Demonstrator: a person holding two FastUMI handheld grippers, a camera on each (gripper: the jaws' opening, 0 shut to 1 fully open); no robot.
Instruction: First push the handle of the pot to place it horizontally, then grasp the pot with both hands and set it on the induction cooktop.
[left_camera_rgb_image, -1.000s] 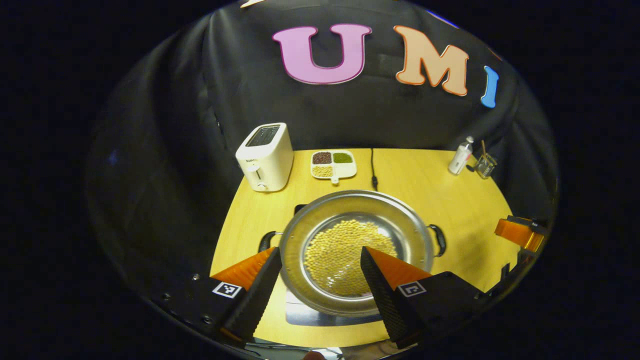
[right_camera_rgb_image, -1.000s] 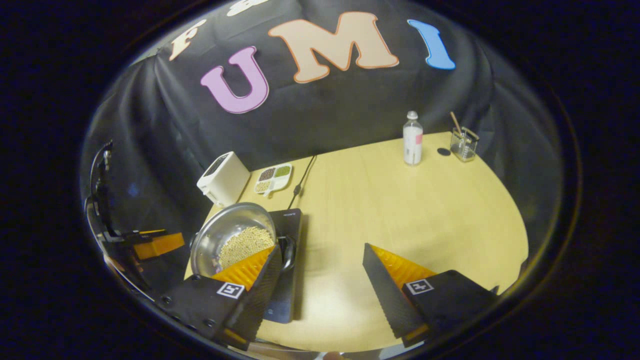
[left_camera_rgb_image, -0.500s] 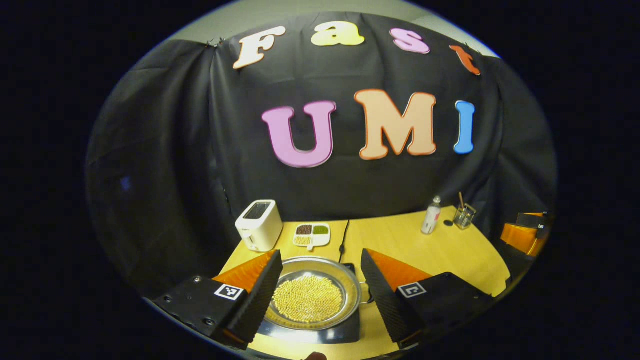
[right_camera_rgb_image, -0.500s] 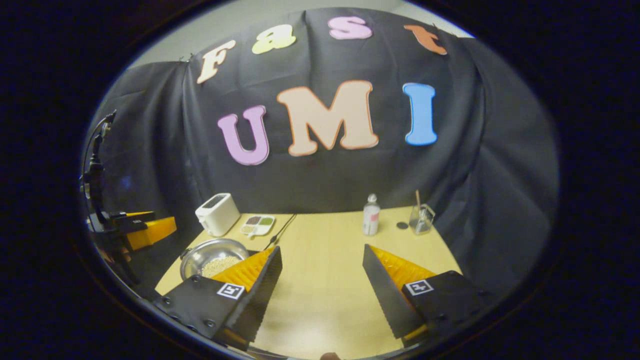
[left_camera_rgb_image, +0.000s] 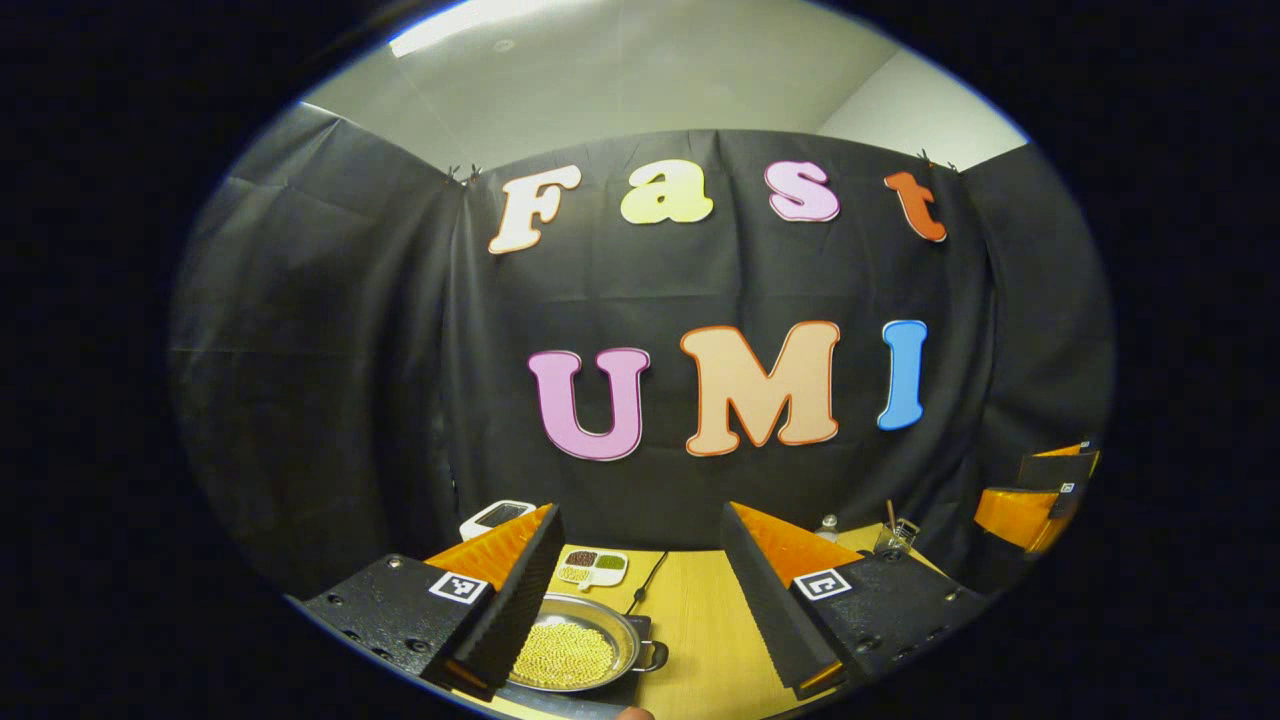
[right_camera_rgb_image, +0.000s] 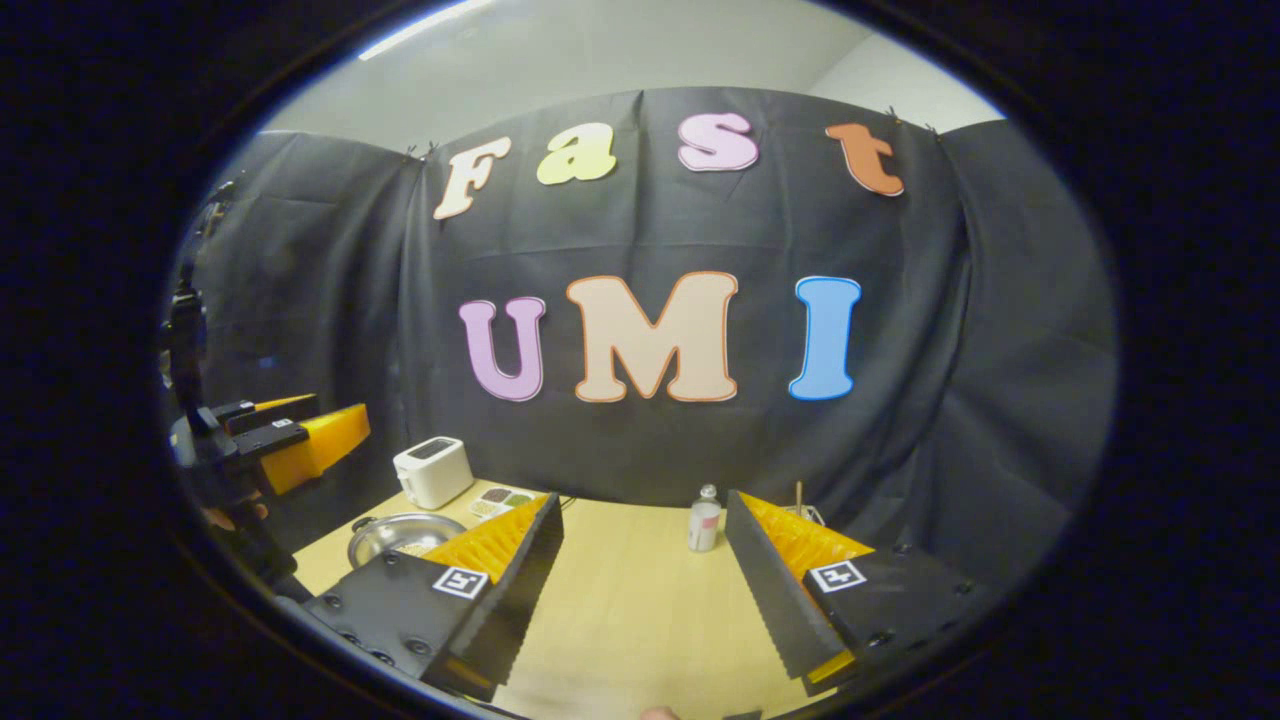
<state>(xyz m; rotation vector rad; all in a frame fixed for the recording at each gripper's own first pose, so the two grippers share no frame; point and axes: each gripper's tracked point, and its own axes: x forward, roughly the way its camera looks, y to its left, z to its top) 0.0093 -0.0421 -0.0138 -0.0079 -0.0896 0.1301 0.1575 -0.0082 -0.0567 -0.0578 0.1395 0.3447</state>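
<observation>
Now the pot of beans sits on the cooktop on the bench; both the left gripper and the right gripper hover above, jaws wide and empty.

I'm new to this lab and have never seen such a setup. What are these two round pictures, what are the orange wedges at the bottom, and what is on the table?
Each picture comes from a fisheye camera riding on a hand-held two-finger gripper; a person holds one in each hand. The wedges are each gripper's own fingers. In the left gripper view the left gripper is open and holds nothing; likewise the right gripper in the right gripper view. On the wooden table a steel pot of yellow beans sits on the black induction cooktop. Behind it are a white toaster, a divided dish of beans, a small bottle and a glass cup.
</observation>
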